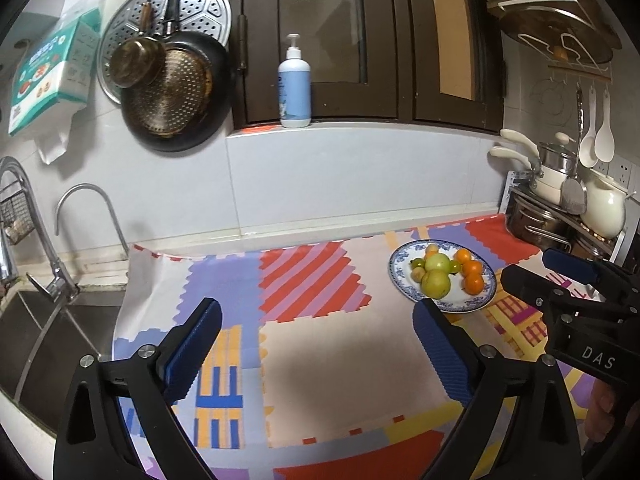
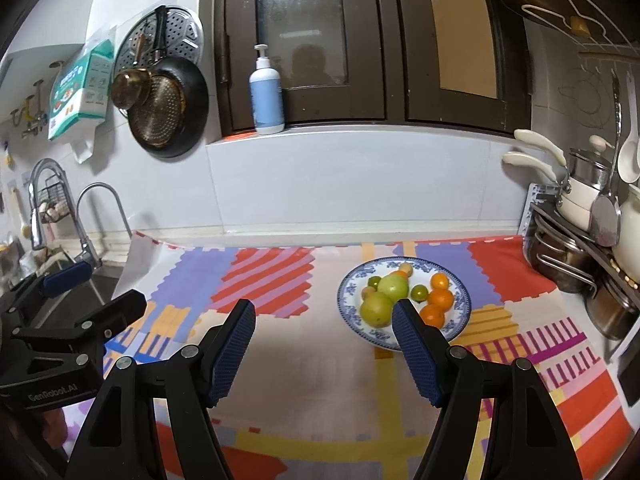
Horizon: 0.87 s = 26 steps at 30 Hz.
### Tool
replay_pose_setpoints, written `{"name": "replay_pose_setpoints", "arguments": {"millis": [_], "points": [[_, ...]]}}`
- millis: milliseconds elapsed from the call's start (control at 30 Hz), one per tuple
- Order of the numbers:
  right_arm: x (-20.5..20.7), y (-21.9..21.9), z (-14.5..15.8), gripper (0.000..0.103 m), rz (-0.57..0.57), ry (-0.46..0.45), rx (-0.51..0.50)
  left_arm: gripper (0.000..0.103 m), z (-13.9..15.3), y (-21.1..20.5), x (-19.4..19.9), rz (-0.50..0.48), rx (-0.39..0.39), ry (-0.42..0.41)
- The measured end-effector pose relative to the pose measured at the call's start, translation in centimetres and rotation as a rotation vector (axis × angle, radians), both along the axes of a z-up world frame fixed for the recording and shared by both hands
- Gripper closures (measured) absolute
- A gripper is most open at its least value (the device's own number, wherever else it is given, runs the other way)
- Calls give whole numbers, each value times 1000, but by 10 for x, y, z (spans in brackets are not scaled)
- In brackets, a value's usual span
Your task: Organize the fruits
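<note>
Here the plate of fruit (image 2: 404, 300) lies just beyond the right hand-held gripper (image 2: 324, 316).

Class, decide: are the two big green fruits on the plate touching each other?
Cannot tell. In both wrist views the two green fruits overlap on the plate, near one in front; neither shows contact or gap.

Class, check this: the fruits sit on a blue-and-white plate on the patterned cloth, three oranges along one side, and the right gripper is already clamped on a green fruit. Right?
Not quite. The right gripper holds nothing: in the right wrist view its jaws stand open and empty, short of the plate. The rest stands.
</note>
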State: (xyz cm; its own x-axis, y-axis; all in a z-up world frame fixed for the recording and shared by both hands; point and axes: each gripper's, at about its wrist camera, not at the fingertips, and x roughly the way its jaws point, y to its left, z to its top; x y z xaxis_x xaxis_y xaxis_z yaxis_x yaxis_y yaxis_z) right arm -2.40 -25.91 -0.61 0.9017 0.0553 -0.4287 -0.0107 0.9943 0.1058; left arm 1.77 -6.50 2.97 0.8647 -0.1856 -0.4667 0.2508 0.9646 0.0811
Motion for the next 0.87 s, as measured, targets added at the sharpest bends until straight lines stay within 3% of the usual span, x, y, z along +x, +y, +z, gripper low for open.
{"name": "replay_pose_setpoints", "arguments": {"millis": [100,867], "points": [[-3,7,0,32,10,-2,-9,0,0,6,-3,11,-4,0],[1,22,-5,32,25,31,0,0,-4,19,-1,20,-20,32]]}}
